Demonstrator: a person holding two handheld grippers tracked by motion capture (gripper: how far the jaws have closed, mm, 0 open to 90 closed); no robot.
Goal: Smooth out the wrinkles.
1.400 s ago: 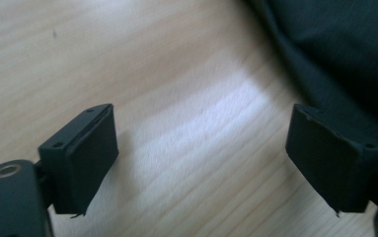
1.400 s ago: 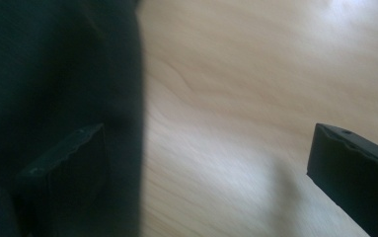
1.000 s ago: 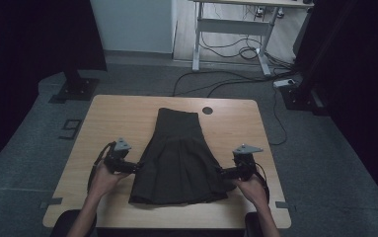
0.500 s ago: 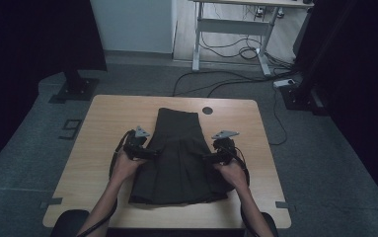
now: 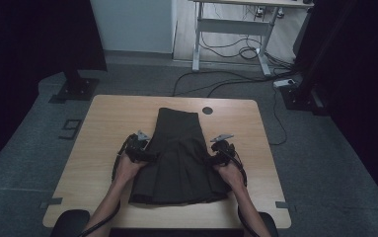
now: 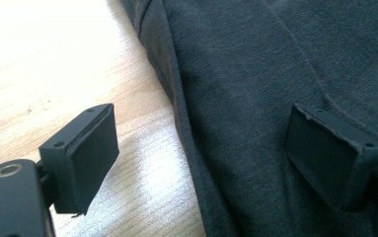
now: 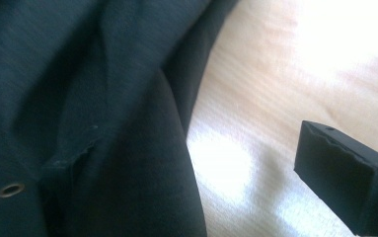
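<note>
A dark skirt (image 5: pixel 179 155) lies flat mid-table (image 5: pixel 107 118), hem at the near edge. The left gripper (image 5: pixel 142 148) and right gripper (image 5: pixel 219 151) straddle its side edges. Up close, each gripper's jaws stand apart, the right's just narrowing, one over cloth, one over wood, pressing nothing.

The skirt (image 6: pixel 275 74) is cut off by the top, right and bottom edges in the left gripper view. In the right gripper view one black jaw is barely told from the dark cloth. Whether the cloth edge is touched by the pads (image 7: pixel 342 175) cannot be told.
</note>
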